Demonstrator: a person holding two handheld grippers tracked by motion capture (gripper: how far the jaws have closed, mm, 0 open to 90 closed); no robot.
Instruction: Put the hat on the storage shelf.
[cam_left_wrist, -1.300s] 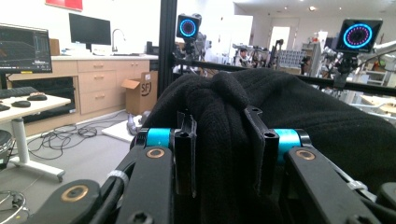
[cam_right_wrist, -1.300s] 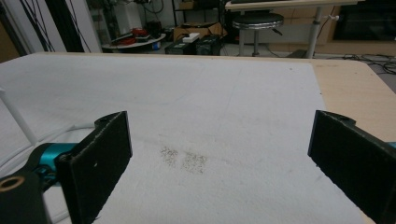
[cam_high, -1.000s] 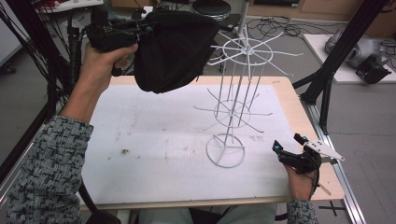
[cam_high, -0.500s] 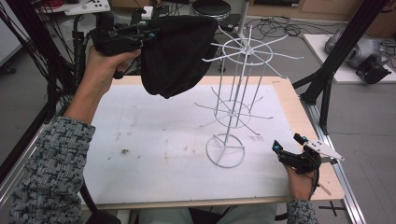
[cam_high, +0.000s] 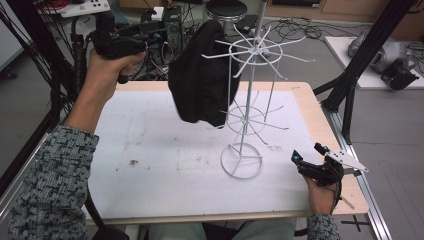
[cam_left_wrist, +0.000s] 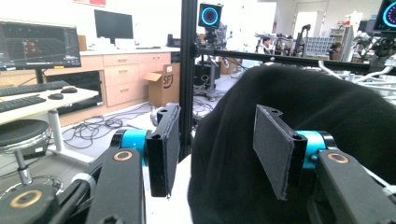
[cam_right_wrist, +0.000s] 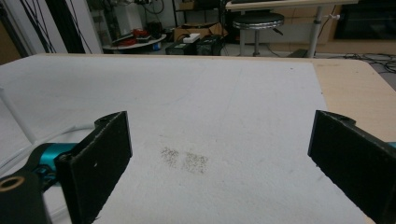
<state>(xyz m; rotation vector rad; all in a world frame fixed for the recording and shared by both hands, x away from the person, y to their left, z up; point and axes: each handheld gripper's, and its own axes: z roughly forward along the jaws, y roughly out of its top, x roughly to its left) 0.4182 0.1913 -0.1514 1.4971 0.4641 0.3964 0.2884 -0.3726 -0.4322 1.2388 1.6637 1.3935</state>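
High view looks down on a table (cam_high: 150, 200) covered by a white mat, with a white wire rack (cam_high: 247, 100) standing on a ring base right of centre. A black cloth (cam_high: 200, 80) hangs from one of the rack's upper spokes, draping down on the rack's left side and clear of the mat. The left gripper (cam_high: 150, 42) is held up beyond the far left edge of the table, just left of the cloth; from here I cannot tell whether it touches the fabric. The right gripper (cam_high: 310, 160) rests low near the table's right front corner, well apart from the rack.

Left gripper view settles what the high one leaves open: its jaws stand apart with a clear gap, and the cloth (cam_left_wrist: 299, 154) bulks just ahead and to the right, behind the right-hand pad (cam_left_wrist: 273, 149), with nothing pinched between the pads. Beyond are a desk with a monitor and a black post.

Right gripper view shows its jaws spread wide over bare mat (cam_right_wrist: 210, 116) with a faint smudge, a strip of the rack's white wire (cam_right_wrist: 14, 116) at the left edge.

Compared with a second ago, the cloth has moved right and now hangs narrow on the rack, no longer bunched at the left gripper. The right gripper has stayed put.
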